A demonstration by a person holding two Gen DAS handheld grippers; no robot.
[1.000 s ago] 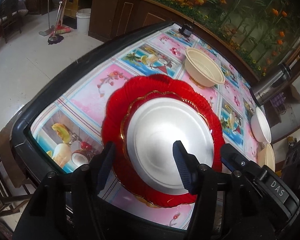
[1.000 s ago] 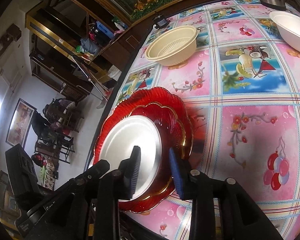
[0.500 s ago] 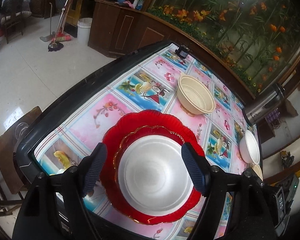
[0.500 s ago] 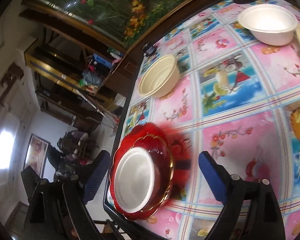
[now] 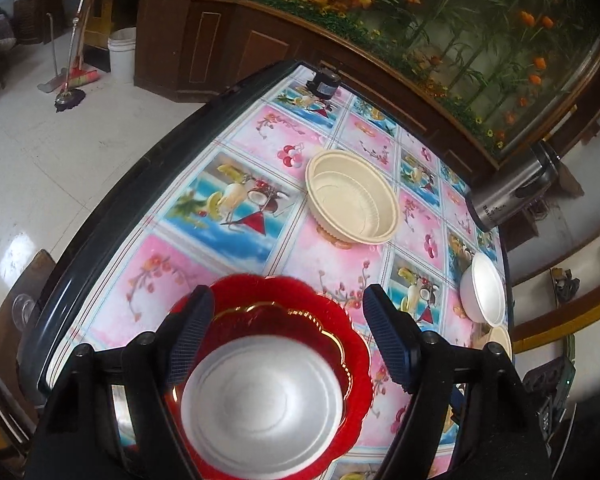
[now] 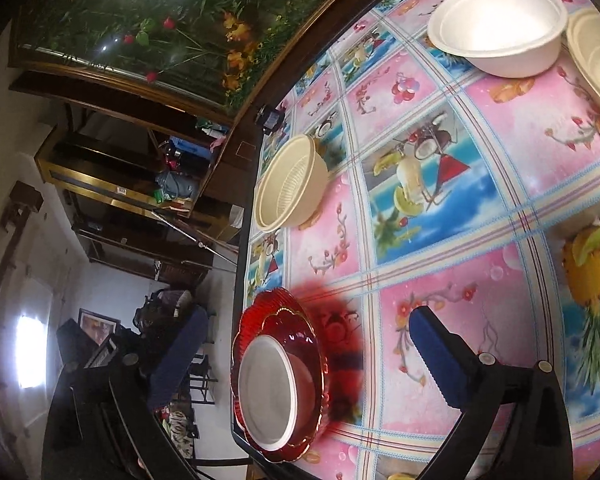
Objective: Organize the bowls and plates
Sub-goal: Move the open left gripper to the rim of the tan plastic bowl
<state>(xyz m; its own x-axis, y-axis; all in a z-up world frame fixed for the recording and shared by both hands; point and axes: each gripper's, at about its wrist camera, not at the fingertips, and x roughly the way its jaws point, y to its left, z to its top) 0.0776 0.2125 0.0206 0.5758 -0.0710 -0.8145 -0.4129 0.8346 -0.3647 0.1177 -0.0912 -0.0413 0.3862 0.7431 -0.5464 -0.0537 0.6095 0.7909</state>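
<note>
Both of our grippers have lifted away from the plate stack since a second ago, and the right one, then nearly shut at the stack's rim, now stands wide apart.

Our left gripper hovers above the stack with its jaws spread and nothing between them. Our right gripper is likewise spread and empty, off to the stack's side.

We judge the plates finished: a white plate lies on a small red plate with a gold scalloped rim, which lies on a large ribbed red plate, all at the near corner of the table, at six o'clock in the left view.

Bowls look to be next. A cream ribbed bowl stands upright and alone at twelve o'clock from the stack, well apart from it. A white bowl stands at three o'clock near the far table edge, and just beside it a second cream bowl is only partly seen. A steel flask stands beyond them.

The next move probably calls for reaching forward to one bowl, closing on its thin rim, and nesting it with its like.
</note>
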